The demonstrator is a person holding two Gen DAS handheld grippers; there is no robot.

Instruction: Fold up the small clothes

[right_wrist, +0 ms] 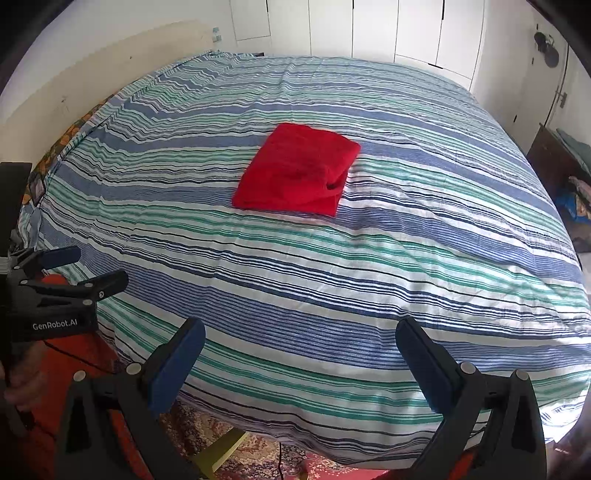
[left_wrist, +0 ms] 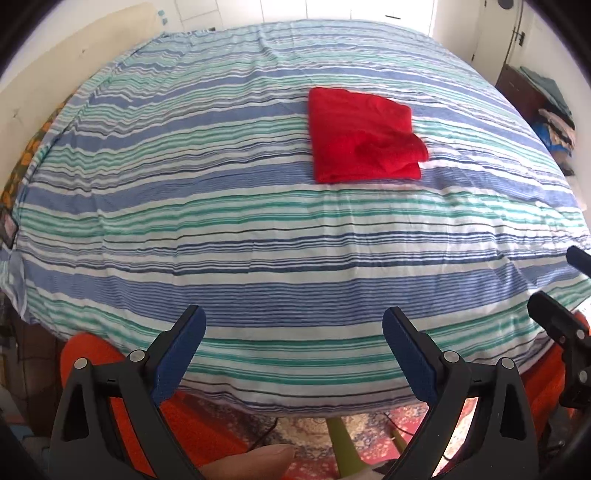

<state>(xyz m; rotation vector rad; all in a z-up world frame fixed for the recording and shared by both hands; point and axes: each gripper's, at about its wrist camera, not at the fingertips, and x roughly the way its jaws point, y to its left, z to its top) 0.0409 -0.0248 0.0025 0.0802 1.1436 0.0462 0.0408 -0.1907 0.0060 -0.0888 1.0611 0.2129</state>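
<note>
A red garment (left_wrist: 364, 138) lies folded into a small rectangle on the striped bed cover (left_wrist: 221, 221), far from both grippers. In the right wrist view the same red garment (right_wrist: 297, 171) sits near the middle of the bed cover (right_wrist: 406, 258). My left gripper (left_wrist: 293, 319) hangs over the bed's near edge, open, nothing between its blue pads. My right gripper (right_wrist: 300, 330) is also open and empty above the near edge. The left gripper (right_wrist: 94, 267) shows at the left side of the right wrist view; the right gripper's fingers (left_wrist: 550, 314) show at the right edge of the left wrist view.
A patterned red rug (right_wrist: 258, 454) covers the floor below the bed's near edge. White wardrobe doors (right_wrist: 369, 29) stand behind the bed. A dark shelf with stacked cloth (left_wrist: 546, 110) is at the right. A beige headboard (left_wrist: 74, 55) runs along the left.
</note>
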